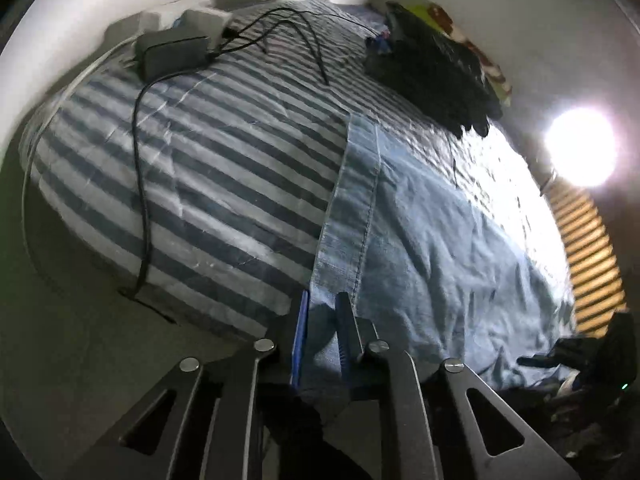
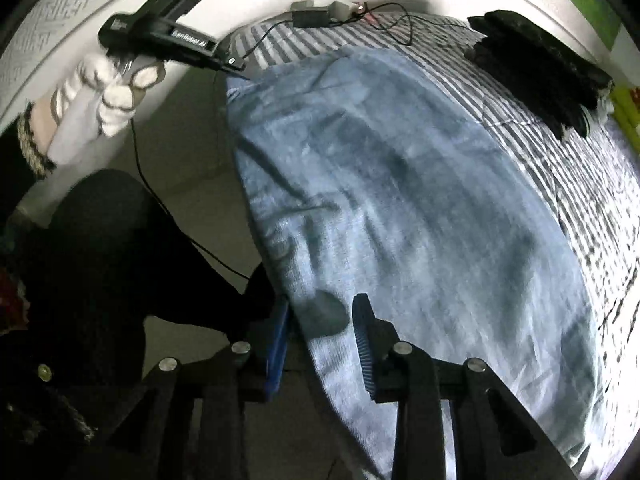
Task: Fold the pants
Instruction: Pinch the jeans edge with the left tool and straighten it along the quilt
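While the pants [image 1: 420, 216] lie spread flat along the near side of the bed [image 1: 192, 168], over its striped cover, both claws sit at the edge that hangs toward the floor. The left claw [image 1: 322, 312] has its fingers drawn narrow around the hem corner of one leg, blue pads on either side of the denim; whether they truly pinch it or only bracket it I cannot tell. The right claw [image 2: 322, 320] stands wider, its jaws apart, with a fold of the fabric's edge lying between them and not yet squeezed.

The risk, as I judge it, is an uneven lift: if the left grips firm and the right closes on only one layer, or on nothing, the cloth would slide out and the fold would come over skewed. The denim looks heavy and wrinkled, so a shallow bite at the rim could slip. There is also a black cable [image 1: 140, 184] trailing across the cover just beside the hem, and a dark pile of clothing [image 1: 436, 68] at the far side; a wide swing of the fabric could snag the one or land on the other.
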The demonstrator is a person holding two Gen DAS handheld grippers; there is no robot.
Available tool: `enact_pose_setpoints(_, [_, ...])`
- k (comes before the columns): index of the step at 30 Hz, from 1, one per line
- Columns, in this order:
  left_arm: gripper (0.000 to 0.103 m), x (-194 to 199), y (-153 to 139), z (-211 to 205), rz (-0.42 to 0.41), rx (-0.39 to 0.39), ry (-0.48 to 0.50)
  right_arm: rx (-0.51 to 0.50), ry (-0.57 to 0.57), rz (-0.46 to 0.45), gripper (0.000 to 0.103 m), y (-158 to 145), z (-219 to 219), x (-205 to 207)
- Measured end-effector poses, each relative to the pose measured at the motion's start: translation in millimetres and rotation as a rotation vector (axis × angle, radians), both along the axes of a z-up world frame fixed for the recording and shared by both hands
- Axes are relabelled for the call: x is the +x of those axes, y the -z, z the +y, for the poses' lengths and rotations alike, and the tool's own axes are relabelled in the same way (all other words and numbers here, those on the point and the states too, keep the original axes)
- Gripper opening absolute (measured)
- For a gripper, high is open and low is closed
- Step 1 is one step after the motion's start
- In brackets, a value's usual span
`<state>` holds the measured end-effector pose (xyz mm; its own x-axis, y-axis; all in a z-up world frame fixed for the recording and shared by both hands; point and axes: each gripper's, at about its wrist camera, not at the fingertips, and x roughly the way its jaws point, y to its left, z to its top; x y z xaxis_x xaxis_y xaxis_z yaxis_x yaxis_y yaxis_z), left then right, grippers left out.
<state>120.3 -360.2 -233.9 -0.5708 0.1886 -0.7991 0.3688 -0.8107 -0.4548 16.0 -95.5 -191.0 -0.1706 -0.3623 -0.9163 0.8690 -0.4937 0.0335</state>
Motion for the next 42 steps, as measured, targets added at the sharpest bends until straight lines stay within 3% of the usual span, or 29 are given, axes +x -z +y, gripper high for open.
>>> enact_pose_setpoints(1, [0.033, 0.8, 3.3, -1.2, -0.004, 0.034, -0.006, 0.0, 0.003, -0.015, 0.031, 0.9, -0.6, -1.1])
enact_pose_setpoints(2, [0.034, 2.0, 5.5, -0.2, -0.003, 0.052, -0.006, -0.005, 0.008, -0.027, 0.031, 1.3, -1.1, -2.8])
enact_pose_setpoints(5, [0.025, 1.3, 5.1, 9.4, -0.019, -0.006, 0.003, -0.011, 0.03, -0.061, 0.031, 3.9, 3.1, -6.1])
enact_pose_setpoints(6, [0.013, 1.6, 2.4, 11.9, -0.026, -0.033, -0.002, -0.011, 0.034, -0.065, 0.031, 4.1, 5.6, -6.2])
enact_pose_setpoints(8, [0.008, -1.1, -1.3, 11.6, -0.022, -0.032, -0.011, -0.018, 0.05, -0.082, 0.031, 4.0, 9.5, -9.4])
enact_pose_setpoints(14, [0.006, -0.7, -25.5, 13.6, -0.008, -0.086, -0.002, -0.042, 0.088, -0.117, 0.007, 0.7, 17.7, -17.9])
enact_pose_setpoints(19, [0.005, 11.4, -44.2, 21.2, 0.032, -0.107, -0.028, -0.066, 0.104, -0.088, 0.002, -13.2, 21.1, -16.6])
enact_pose_setpoints(22, [0.005, 28.6, -32.4, 20.5, 0.031, -0.08, -0.045, -0.072, 0.074, -0.068, 0.002, -22.4, 21.6, -9.2])
enact_pose_setpoints(24, [0.005, 30.6, -4.0, 18.6, -0.032, -0.052, -0.052, -0.035, 0.051, -0.061, 0.002, -15.1, 15.7, -6.2])
enact_pose_setpoints(26, [0.006, 30.0, 10.3, 19.3, -0.035, -0.039, -0.06, 0.021, 0.039, -0.074, 0.002, 1.1, 9.0, -6.2])
enact_pose_setpoints(27, [0.008, 29.3, 13.2, 19.9, -0.028, -0.047, -0.059, 0.042, 0.031, -0.082, 0.002, 8.4, 6.2, -6.0])
enact_pose_setpoints(29, [0.022, 27.9, 17.1, 15.2, -0.015, -0.031, -0.065, 0.065, 0.032, -0.088, 0.004, 14.9, 3.6, -6.4])
enact_pose_setpoints(31, [0.064, 30.4, 20.4, 4.0, 0.004, 0.002, -0.114, 0.056, 0.032, -0.111, 0.007, 10.3, 3.2, -8.7])
enact_pose_setpoints(33, [0.071, 35.2, 22.5, -5.3, 0.065, 0.048, -0.141, 0.01, 0.03, -0.146, 0.01, -0.6, 4.8, -12.0])
enact_pose_setpoints(36, [0.079, 33.8, 35.8, -9.5, 0.083, 0.106, -0.124, -0.069, 0.046, -0.174, 0.012, -20.9, 2.4, -22.7])
enact_pose_setpoints(42, [0.083, 33.5, 66.4, -12.3, 0.125, 0.283, -0.167, -0.103, 0.085, -0.16, 0.012, -36.1, -14.6, -47.6])
